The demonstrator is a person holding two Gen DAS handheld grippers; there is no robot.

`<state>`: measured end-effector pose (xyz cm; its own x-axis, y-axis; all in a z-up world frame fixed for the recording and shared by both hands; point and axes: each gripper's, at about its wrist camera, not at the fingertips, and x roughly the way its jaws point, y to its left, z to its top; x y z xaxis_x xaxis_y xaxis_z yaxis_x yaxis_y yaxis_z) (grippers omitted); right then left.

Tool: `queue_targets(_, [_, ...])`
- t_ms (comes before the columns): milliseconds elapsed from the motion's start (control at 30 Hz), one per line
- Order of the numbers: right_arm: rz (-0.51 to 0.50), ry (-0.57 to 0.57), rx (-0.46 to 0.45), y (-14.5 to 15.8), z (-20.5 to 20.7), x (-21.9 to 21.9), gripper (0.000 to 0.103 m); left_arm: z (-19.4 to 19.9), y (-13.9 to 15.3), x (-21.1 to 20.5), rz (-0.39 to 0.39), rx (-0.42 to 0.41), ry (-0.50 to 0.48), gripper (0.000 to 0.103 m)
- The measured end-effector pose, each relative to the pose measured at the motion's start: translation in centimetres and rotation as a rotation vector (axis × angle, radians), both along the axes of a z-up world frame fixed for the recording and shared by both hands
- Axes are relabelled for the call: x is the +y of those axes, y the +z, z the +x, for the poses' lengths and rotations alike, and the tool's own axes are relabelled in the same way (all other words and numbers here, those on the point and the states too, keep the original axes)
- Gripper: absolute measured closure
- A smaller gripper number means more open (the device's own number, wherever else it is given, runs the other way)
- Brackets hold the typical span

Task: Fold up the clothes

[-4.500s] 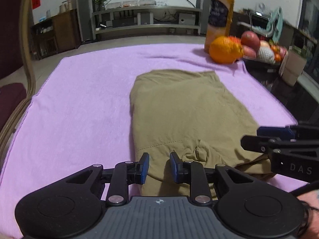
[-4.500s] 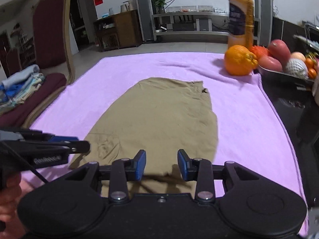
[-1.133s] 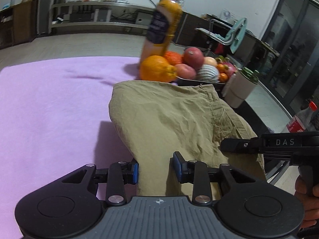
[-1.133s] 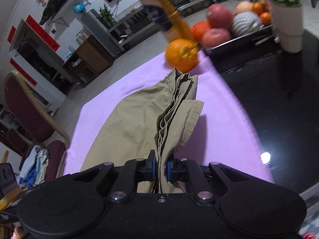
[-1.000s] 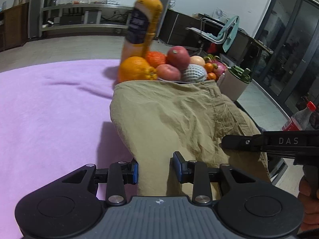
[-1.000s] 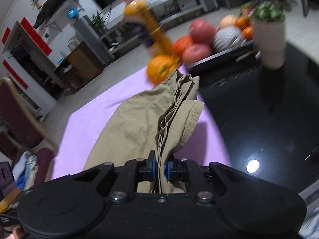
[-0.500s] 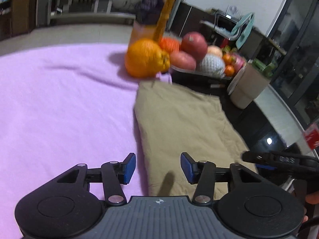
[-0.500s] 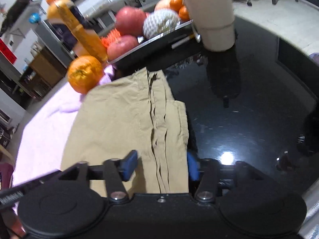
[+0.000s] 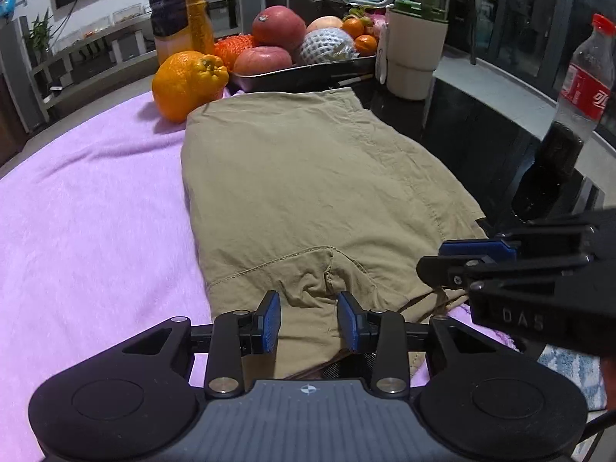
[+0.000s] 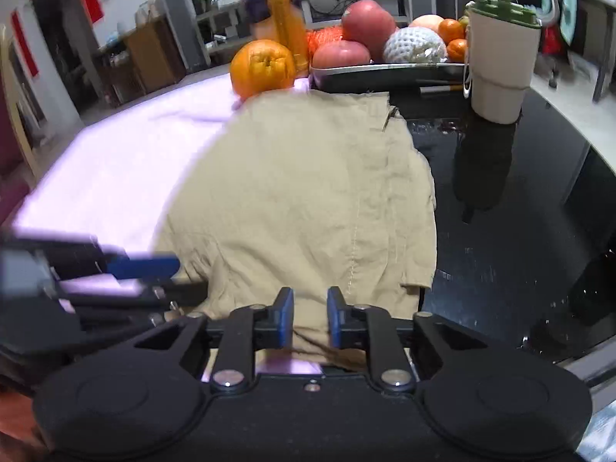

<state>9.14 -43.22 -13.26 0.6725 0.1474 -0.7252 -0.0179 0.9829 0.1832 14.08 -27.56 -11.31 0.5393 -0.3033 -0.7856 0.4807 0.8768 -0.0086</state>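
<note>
the shorts [image 9: 308, 177] lay flat, half on the purple cloth [image 9: 88, 208], half on the black table [image 10: 512, 231]. we held the left gripper [image 9: 308, 321] part open and the right gripper [image 10: 310, 317] narrowly open, both empty, at the near hem. we judged a far push could knock the orange [image 9: 186, 82], tray [image 9: 308, 71] or cup [image 10: 500, 57]; the cloth at left gave open room.

2 low wrist views, near, facing fruit tray [image 9: 308, 73], sharing trousers [image 10: 308, 200]
</note>
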Motion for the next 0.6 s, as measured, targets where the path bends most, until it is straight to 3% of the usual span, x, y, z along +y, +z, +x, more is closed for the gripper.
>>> queue_targets(67, [0.002,-0.038,0.016,0.3,0.2,0.2,0.086,0.1,-0.4,-0.4,0.033,0.011,0.010,0.065])
queue_targets(200, [0.020,-0.091,0.029,2.9,-0.6,0.4,0.084,-0.8,2.0,1.0,0.029,0.026,0.065,0.066])
queue_targets(333, [0.151,-0.171,0.002,6.2,-3.6,-0.9,0.058,-2.0,5.0,2.8,-0.008,0.075,0.104,0.060])
queue_targets(367, [0.171,-0.184,0.003,6.8,-4.2,-1.0,0.055,-2.2,5.7,3.0,-0.007,0.081,0.108,0.054])
queue_targets(400, [0.184,-0.194,0.004,7.5,-4.8,-1.0,0.052,-2.7,6.5,3.2,-0.002,0.073,0.110,0.052])
queue_targets(500, [0.224,-0.227,0.008,9.4,-6.5,-1.0,0.031,-3.9,8.6,3.9,0.006,0.051,0.116,0.042])
queue_targets(567, [0.228,-0.255,0.009,10.7,-7.6,-0.8,0.017,-4.7,10.0,4.5,-0.019,0.049,0.122,0.032])
queue_targets(600, [0.217,-0.275,0.005,11.4,-8.3,-0.6,0.014,-5.1,10.6,4.9,-0.040,0.053,0.126,0.031])
